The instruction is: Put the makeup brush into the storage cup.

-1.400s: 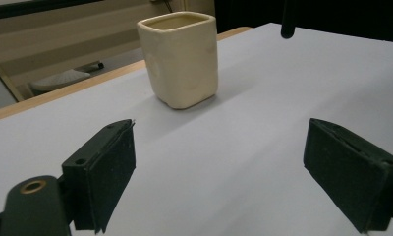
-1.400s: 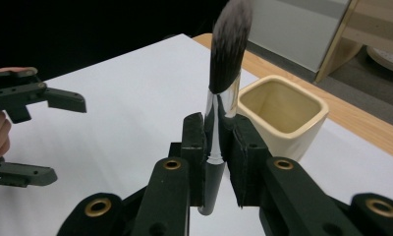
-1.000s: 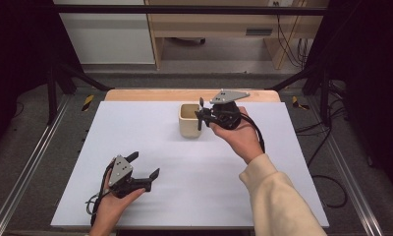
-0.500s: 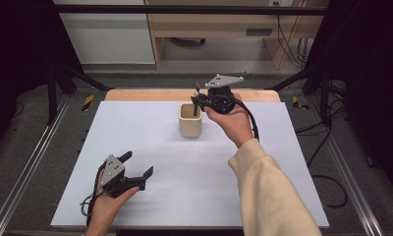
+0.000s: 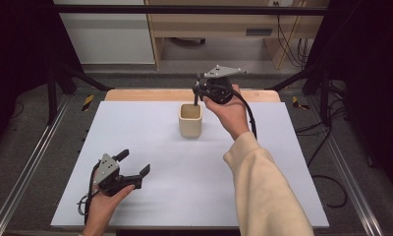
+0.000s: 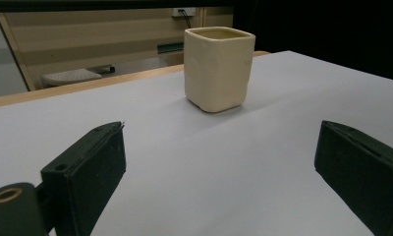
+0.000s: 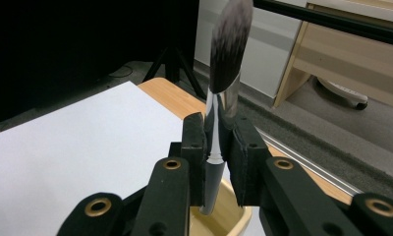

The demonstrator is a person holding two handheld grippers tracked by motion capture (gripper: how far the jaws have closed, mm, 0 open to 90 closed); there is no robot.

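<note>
Since a second ago, the right claw (image 5: 198, 93) has risen above the cup (image 5: 190, 120), clamped on a brush (image 7: 219, 118) held upright, handle end hanging just inside the rim. The right gripper view shows bristles upward. The left claw (image 5: 134, 163) rests spread apart, near the counter (image 5: 283, 147) front, well away.

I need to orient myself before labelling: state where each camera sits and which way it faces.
High view: above the near table edge, looking forward and down; both hands, a sleeve, left tongs and right tongs.
Left gripper view: low on the left tongs, facing the cream cup; open jaws.
Right gripper view: on the right tongs, above the cup, jaws clamping a brush.
All share the cup.
</note>
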